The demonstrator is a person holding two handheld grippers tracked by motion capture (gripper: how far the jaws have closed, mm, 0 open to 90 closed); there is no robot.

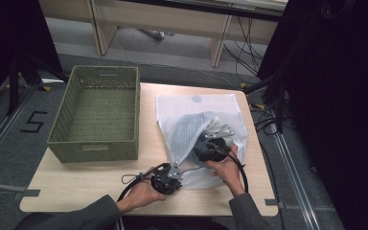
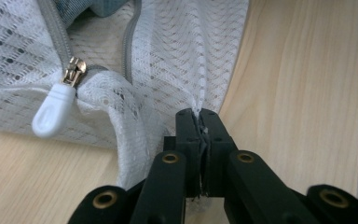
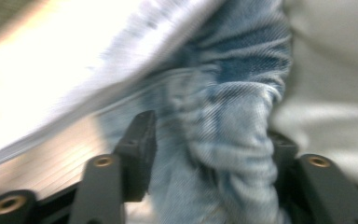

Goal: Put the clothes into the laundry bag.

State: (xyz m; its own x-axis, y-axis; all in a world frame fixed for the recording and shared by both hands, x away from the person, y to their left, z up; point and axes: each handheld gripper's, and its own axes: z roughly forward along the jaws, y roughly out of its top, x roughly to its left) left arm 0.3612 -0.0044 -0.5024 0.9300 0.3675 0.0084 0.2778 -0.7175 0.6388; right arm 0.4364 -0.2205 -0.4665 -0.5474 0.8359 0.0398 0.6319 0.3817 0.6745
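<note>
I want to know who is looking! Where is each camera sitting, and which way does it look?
High view: above the person's side, looking forward and down on the table; forearms, both hands and both grippers show.
Left gripper view: rides the left gripper, looking along its jaws, shut on the mesh laundry bag edge.
Right gripper view: rides the right gripper, looking into the bag at blue denim cloth between its jaws.
Shared: the bag.

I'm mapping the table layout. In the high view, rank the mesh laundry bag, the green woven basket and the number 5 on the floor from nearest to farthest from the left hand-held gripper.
1. Mesh laundry bag: right of centre; the left hand-held gripper pinches its near edge.
2. Green woven basket: on the table's left side, apart from the gripper.
3. Number 5: on the floor, left of the basket.
</note>
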